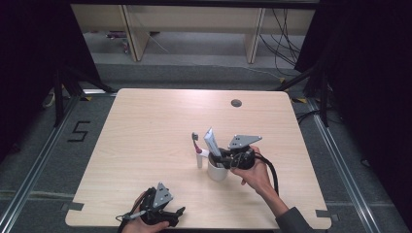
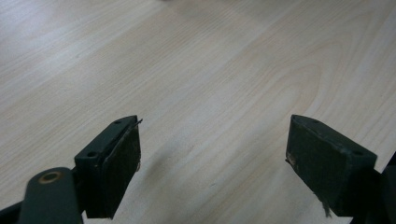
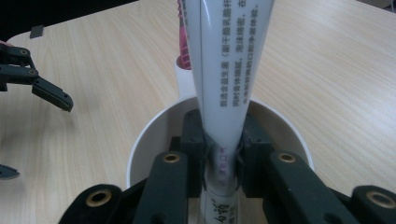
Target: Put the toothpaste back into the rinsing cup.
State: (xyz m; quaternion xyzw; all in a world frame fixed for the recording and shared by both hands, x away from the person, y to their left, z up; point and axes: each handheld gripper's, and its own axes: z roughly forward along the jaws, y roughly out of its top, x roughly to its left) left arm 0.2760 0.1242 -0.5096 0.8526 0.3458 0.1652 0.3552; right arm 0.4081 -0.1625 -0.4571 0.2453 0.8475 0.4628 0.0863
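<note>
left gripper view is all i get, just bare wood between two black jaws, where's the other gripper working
Observer: The right gripper is shut on a white toothpaste tube, its jaws down inside a round white cup.
Operator: tube standing or lying
Observer: Standing, crimped end up, lower end in the cup, by the high view.
Operator: anything else at the cup
Observer: A pink-handled toothbrush stands upright in a small white holder on the cup's far-left side.
Operator: how far am i from it
Observer: The left gripper sits open at the table's near edge, well apart from the cup.
</note>
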